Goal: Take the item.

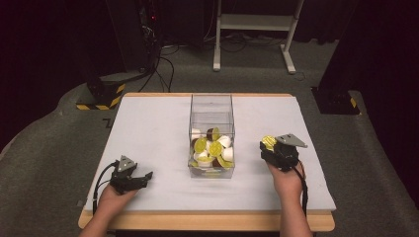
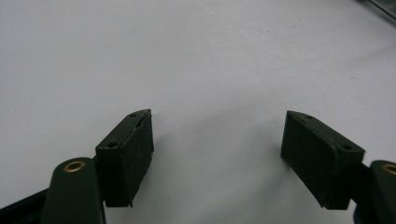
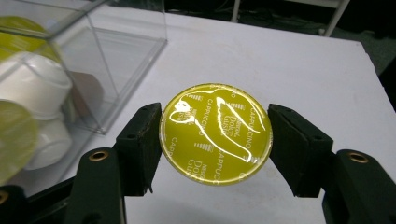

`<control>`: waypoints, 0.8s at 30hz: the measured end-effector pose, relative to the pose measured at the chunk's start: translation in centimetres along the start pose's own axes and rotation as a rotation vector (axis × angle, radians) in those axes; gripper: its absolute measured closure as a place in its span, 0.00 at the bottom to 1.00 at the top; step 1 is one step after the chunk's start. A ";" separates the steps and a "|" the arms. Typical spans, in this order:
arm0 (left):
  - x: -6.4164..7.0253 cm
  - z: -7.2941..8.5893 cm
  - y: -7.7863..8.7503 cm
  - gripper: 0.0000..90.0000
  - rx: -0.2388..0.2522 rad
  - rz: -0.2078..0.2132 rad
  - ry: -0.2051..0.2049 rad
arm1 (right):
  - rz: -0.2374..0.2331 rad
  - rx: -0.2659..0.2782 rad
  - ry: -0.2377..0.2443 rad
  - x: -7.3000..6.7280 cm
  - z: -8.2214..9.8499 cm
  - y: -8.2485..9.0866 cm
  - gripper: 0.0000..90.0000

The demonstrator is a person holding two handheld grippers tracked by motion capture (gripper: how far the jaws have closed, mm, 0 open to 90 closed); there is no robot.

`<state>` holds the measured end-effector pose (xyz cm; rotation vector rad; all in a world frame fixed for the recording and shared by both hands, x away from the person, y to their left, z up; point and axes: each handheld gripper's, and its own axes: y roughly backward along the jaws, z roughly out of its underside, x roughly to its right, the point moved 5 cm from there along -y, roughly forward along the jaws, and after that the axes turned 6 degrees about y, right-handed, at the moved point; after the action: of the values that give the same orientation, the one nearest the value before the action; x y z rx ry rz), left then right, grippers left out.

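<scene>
From the high view, your left gripper [image 1: 143, 177] rests low on the white table [image 1: 153, 128], its jaws spread and pointing toward the clear box [image 1: 211, 133], which stands well apart from it. Your right gripper [image 1: 268, 144] sits on the other side of that box, near its wall, with a yellow-lidded capsule [image 1: 268, 142] at its tip. Inside the box lies a heap of white capsules [image 1: 212, 150] with yellow and brown lids, piled at the end nearer to you.

In the left gripper view, your left gripper [image 2: 217, 140] has both jaws wide apart with nothing between them; bare white table [image 2: 196, 56] lies under and ahead of the jaws.

In the right gripper view, your right gripper [image 3: 215, 135] pinches the capsule [image 3: 215, 134] by its rim, one pad on each side, the shiny yellow lid facing the camera with "Cappuccino" printed on it. The clear box [image 3: 93, 56] stands off to the left of the jaws, white capsules [image 3: 32, 93] showing through its wall.
</scene>
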<state>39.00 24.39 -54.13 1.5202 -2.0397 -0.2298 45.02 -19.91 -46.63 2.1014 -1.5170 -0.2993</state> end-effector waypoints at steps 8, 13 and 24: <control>0.0 0.0 0.0 0.28 0.000 0.001 0.002 | 0.041 -0.058 0.002 1.2 0.0 -2.8 0.42; 0.0 0.0 0.0 0.28 -0.003 0.000 -0.006 | 0.068 -0.082 0.012 1.7 -0.4 -4.3 0.42; 0.0 0.0 0.0 0.28 -0.003 0.001 -0.004 | 0.079 -0.139 -0.009 2.6 -0.4 -6.9 0.42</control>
<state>38.98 24.42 -54.13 1.5186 -2.0420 -0.2351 51.72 -20.57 -49.63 1.9298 -1.5349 -0.3740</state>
